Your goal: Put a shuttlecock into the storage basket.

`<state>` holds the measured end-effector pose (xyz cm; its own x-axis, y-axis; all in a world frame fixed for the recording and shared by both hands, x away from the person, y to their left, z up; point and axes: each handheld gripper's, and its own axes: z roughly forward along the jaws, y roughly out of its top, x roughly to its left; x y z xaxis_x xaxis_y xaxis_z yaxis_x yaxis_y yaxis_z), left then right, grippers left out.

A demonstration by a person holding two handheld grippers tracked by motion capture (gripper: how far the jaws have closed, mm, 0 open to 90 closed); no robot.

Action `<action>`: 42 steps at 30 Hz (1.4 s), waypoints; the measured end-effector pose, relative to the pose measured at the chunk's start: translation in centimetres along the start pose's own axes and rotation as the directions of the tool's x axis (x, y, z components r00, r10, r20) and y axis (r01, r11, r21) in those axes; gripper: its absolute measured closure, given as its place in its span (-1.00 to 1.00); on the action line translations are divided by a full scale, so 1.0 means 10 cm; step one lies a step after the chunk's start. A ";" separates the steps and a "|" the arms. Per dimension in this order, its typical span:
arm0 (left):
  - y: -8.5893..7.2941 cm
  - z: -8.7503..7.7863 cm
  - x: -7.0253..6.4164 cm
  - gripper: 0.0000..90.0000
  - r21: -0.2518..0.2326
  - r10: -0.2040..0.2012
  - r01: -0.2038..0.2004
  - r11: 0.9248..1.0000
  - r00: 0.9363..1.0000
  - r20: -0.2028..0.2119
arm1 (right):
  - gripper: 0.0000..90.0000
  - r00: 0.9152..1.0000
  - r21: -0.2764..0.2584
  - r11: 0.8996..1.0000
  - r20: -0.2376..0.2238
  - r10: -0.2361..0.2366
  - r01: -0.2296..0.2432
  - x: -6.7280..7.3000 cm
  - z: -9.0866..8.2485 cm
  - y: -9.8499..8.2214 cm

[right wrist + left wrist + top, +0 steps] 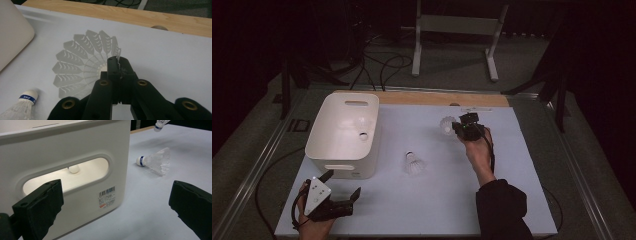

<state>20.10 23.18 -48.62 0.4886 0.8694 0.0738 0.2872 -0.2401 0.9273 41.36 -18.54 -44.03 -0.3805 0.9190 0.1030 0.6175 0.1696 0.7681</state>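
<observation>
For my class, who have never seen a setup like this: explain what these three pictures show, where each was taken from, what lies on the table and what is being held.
A person works at a table, holding a two-jawed tool in each hand. The high view looks down from above; the other two come from cameras riding on the tools. The right hand-held gripper is shut on the skirt edge of a white shuttlecock, as its own view shows. The left hand-held gripper is open and holds nothing, beside a white bin. Through the bin's handle slot, a small white rounded thing shows inside. A second shuttlecock lies on its side mid-table.
</observation>
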 end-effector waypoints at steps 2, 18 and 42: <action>0.00 0.00 0.00 -0.99 0.000 0.000 0.000 1.000 1.000 0.000 | 0.98 1.000 -0.001 1.000 -0.005 0.000 0.000 0.00 0.00 0.00; 0.00 0.00 0.00 -0.99 0.000 -0.001 0.001 1.000 1.000 0.000 | 0.98 1.000 -0.019 1.000 -0.026 -0.005 0.004 0.07 -0.04 0.04; 0.00 0.00 0.00 -0.99 0.000 0.000 0.000 1.000 1.000 0.000 | 0.98 0.998 -0.034 0.999 -0.068 -0.008 0.005 0.18 -0.10 0.13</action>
<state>20.10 23.18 -48.62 0.4889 0.8693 0.0733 0.2872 -0.2397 0.9274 40.78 -17.04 -42.18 -0.4312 0.8913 0.1399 0.5920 0.1626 0.7894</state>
